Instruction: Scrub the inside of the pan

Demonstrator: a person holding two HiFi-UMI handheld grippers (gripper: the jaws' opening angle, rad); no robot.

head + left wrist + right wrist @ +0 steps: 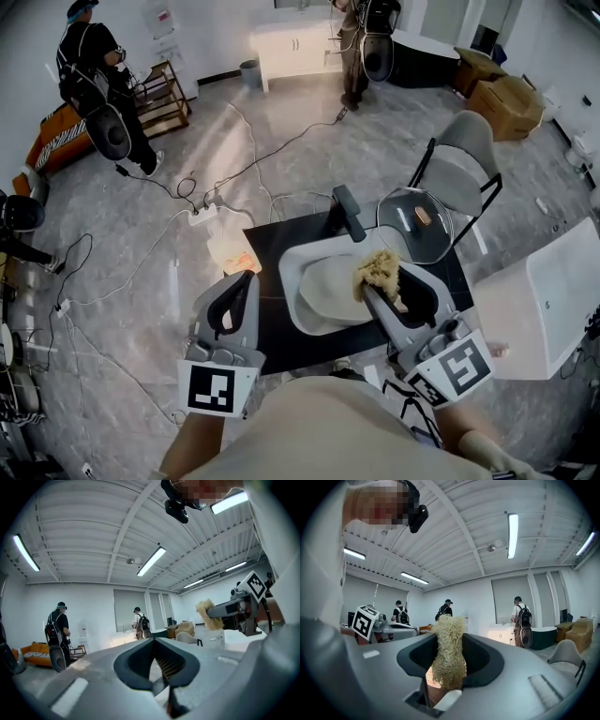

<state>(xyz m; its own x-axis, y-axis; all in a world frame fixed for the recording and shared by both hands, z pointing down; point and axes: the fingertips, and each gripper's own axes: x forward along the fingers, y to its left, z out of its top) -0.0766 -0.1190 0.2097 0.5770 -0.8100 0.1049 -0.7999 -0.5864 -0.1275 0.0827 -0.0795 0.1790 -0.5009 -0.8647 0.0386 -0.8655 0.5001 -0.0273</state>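
A pale, squarish pan [323, 291] with a dark handle [349, 213] sits on a black mat [281, 328] on the floor. My right gripper [377, 284] is raised over the pan's right side. It is shut on a tan fibrous scrubber [378, 267], which sticks up between its jaws in the right gripper view [449, 654]. My left gripper [246, 278] hovers left of the pan, apart from it, shut with nothing in it [161, 667]. Both gripper views tilt up toward the room. The scrubber [208, 615] also shows in the left gripper view.
A round glass lid [415, 223] lies right of the pan's handle. A grey chair [464, 169] stands behind it. A white table [553, 300] is at the right. A power strip [202, 216] and cables run across the floor on the left. People stand far off.
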